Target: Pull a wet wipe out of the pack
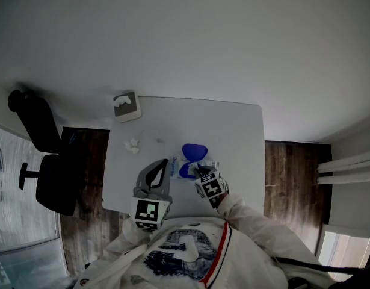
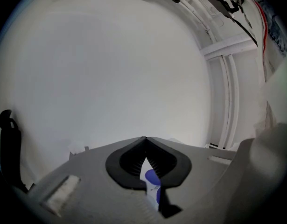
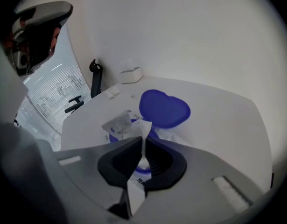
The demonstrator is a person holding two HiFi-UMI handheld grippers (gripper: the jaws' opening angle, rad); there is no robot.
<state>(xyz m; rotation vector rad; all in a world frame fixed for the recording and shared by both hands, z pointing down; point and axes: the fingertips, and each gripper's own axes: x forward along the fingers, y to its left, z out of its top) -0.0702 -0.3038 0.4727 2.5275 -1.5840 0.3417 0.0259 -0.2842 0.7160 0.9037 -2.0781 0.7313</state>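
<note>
The wet wipe pack (image 1: 186, 163) lies on the white table (image 1: 233, 131), its blue heart-shaped lid (image 1: 194, 151) flipped open away from me. My right gripper (image 1: 197, 169) leans down over the opening. In the right gripper view it (image 3: 142, 139) is shut on a white wet wipe (image 3: 141, 129) that stands up out of the blue-ringed opening (image 3: 116, 137), with the lid (image 3: 164, 108) behind. My left gripper (image 1: 168, 161) lies nearly level at the pack's left end. In its own view the tips (image 2: 144, 140) meet, and white film with blue print, the pack (image 2: 152, 183), sits between the jaws.
A grey tissue box (image 1: 126, 106) stands at the table's far left corner. A crumpled white wipe (image 1: 132, 145) lies to the left of the pack. A black office chair (image 1: 49, 167) stands left of the table on the wooden floor.
</note>
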